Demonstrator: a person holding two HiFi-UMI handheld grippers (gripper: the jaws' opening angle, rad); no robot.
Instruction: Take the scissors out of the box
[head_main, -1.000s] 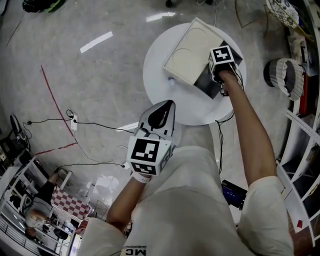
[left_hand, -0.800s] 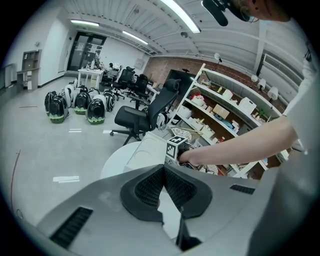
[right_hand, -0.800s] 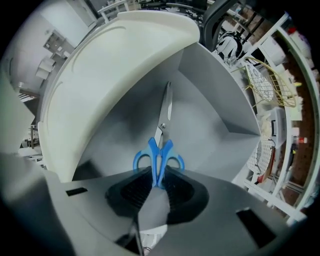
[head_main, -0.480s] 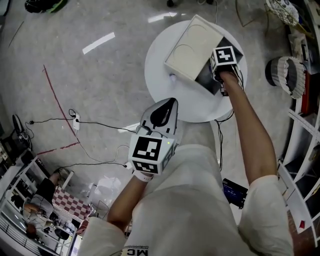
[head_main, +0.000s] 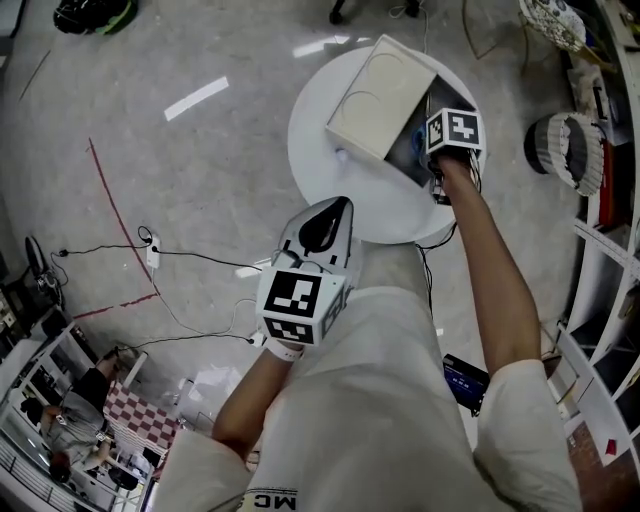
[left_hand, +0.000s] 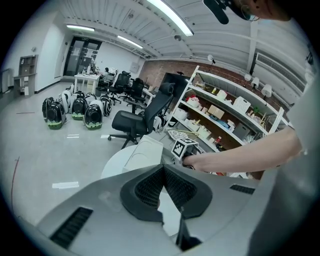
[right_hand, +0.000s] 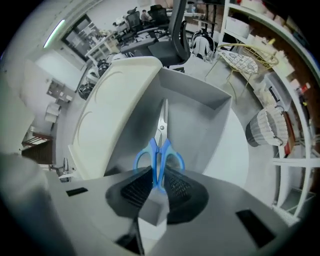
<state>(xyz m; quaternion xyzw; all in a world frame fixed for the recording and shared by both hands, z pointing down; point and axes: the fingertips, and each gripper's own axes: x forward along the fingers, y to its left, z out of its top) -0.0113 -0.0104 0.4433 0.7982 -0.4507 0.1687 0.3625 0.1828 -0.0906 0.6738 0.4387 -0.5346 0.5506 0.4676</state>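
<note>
Where the right gripper (right_hand: 159, 181) grips them, the steel scissors with blue plastic handles (right_hand: 160, 150) sit inside the open grey rectangular box (right_hand: 202, 102). The 2 jaws of this gripper are pressed onto the handles between the 2 blue loops. The closed blades point away from the gripper, toward the far wall of the box. Whether the blade tips touch the box floor cannot be determined.

The cream rectangular lid (right_hand: 112, 112) stands raised along the left side of the box. In the head view, the box (head_main: 415, 152) and its lid (head_main: 380, 92) occupy the far right part of the round white table (head_main: 330, 165). The right gripper's marker cube is directly over the box opening.

The left gripper (head_main: 322, 228) is held at the near edge of the table, well apart from the box. Its jaws are together at the tips and hold nothing, as the left gripper view confirms.

A ribbed white basket (head_main: 565, 150) stands on the floor to the right of the table, beside the shelving.
</note>
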